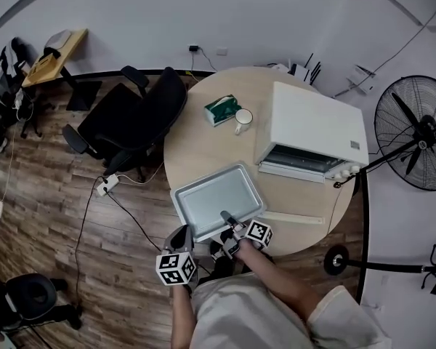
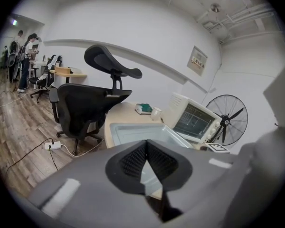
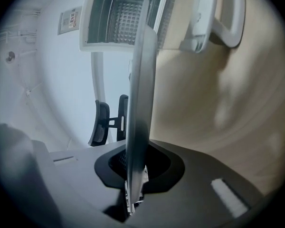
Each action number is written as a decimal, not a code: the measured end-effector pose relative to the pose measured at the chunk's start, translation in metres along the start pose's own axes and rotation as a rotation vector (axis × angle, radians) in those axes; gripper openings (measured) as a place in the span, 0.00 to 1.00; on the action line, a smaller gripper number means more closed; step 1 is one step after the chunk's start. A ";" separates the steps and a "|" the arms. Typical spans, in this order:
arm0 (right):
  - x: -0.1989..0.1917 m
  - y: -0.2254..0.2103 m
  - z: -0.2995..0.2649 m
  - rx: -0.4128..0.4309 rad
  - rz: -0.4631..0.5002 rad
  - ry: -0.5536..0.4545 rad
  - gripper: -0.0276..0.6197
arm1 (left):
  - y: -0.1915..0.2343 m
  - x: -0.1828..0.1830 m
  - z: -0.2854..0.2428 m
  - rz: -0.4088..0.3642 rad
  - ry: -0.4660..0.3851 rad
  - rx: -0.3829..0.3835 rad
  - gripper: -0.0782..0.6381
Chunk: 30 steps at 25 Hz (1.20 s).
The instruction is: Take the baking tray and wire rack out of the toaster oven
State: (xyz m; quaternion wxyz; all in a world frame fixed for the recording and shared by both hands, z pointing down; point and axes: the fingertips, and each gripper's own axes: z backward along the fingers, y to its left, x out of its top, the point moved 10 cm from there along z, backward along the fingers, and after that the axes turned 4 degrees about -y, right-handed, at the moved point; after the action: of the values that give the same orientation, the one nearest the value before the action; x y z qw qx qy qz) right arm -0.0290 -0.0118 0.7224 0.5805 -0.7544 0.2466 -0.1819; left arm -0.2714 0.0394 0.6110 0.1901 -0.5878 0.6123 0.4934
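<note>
While the wire rack (image 3: 127,17) sits inside the toaster oven (image 1: 312,126), step: placing the baking tray (image 1: 216,197).
Tray: out of the oven, low over the counter (image 1: 200,140).
Right tongs (image 1: 227,215): clamped on the tray's near rim.
Left tongs (image 2: 146,144): closed, empty (beside the counter edge).
Next: probably release the tray — then reach into the oven for the rack.

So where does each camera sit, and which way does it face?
Head view: on the person's head, facing steeply down at table, baking tray, toaster oven; arms, left gripper, right gripper show.
Left gripper view: on that gripper, facing across the tray toward oven and chair; its closed jaws show.
Right gripper view: on that gripper, facing along the tray into the open oven; its jaws clamp the tray.
Shared: all show tray and oven.
</note>
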 end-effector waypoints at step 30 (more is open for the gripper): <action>0.028 -0.004 -0.117 -0.254 -0.020 -0.018 0.07 | 0.022 -0.024 0.022 0.084 -0.005 0.110 0.19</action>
State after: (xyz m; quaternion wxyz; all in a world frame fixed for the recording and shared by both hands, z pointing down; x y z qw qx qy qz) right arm -0.0709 -0.1188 0.7567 0.4808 -0.8258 0.2549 -0.1483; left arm -0.2932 0.0661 0.6291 0.2027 -0.5491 0.6620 0.4681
